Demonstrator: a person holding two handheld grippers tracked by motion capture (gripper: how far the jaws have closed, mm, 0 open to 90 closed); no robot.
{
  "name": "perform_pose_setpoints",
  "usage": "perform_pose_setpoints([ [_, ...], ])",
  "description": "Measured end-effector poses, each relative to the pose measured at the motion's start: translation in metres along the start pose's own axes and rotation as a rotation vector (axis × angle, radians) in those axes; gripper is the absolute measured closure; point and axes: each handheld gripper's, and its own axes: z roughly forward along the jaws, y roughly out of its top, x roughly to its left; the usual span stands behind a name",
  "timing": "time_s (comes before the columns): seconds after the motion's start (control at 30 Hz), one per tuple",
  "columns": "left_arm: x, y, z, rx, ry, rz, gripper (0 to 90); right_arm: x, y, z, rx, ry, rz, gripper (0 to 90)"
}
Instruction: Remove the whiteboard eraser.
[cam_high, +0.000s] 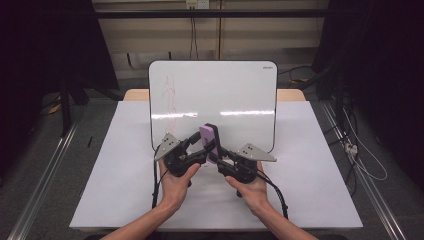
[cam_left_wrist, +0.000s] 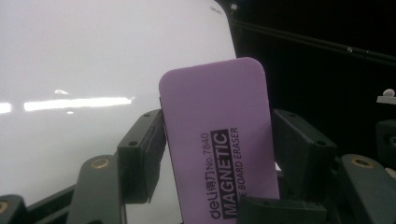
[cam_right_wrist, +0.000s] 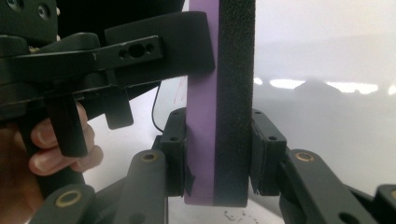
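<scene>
Both claws meet at the purple eraser (cam_high: 209, 136), held upright above the table (cam_high: 125, 180) just in front of the whiteboard (cam_high: 212, 95). Right claw (cam_right_wrist: 217, 158) is closed on it across its thickness, one jaw on the purple plastic back, the other on the black felt. Left claw (cam_left_wrist: 217, 154) flanks its narrow edges, jaws near or touching; whether it presses cannot be told. It looks light, with a stiff shell and a soft, yielding felt face. The plastic edges probably give the firmer, less slippery hold.
</scene>
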Motion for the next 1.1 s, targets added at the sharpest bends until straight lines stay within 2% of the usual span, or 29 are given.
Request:
perform_pose_setpoints([
  [0.13, 0.0, -0.002, 0.0, 0.006, -0.01, -0.02, 38.3, 0.0, -0.003, 0.0, -0.001, 0.0, 0.01, 63.8],
  [0.23, 0.0, -0.002, 0.001, 0.008, -0.021, -0.051, 39.9, 0.0, -0.004, 0.0, -0.005, 0.006, 0.004, 63.7],
  [0.5, -0.001, 0.001, 0.0, 0.017, -0.031, -0.044, 41.2, 0.0, -0.002, 0.0, -0.002, 0.006, -0.028, 61.6],
  [0.57, 0.0, 0.003, -0.001, 0.013, -0.031, -0.049, 41.2, 0.001, -0.002, 0.0, 0.006, 0.007, -0.031, 55.6],
  [0.67, 0.002, 0.009, -0.003, 0.003, -0.017, -0.031, 41.2, 0.001, -0.003, 0.0, 0.036, 0.003, -0.049, 42.0],
  [0.73, 0.003, 0.011, -0.004, 0.0, -0.008, -0.022, 41.2, 0.0, -0.003, -0.001, 0.05, 0.005, -0.042, 36.0],
  [0.8, 0.005, 0.013, -0.006, -0.001, 0.007, -0.007, 41.2, -0.001, -0.002, -0.003, 0.048, -0.003, -0.048, 31.9],
  [0.93, 0.012, 0.018, -0.011, 0.014, 0.018, -0.007, 41.2, -0.006, -0.002, -0.01, 0.054, -0.022, -0.048, 24.0],
  [0.97, 0.013, 0.019, -0.012, 0.01, 0.023, -0.014, 41.2, -0.008, -0.002, -0.012, 0.061, -0.024, -0.047, 22.7],
  [1.07, 0.016, 0.022, -0.017, 0.029, 0.028, 0.009, 41.2, -0.015, -0.006, -0.021, 0.088, -0.051, -0.045, 16.8],
  [1.1, 0.018, 0.023, -0.018, 0.028, 0.037, 0.003, 41.2, -0.018, -0.006, -0.024, 0.098, -0.064, -0.043, 15.2],
])
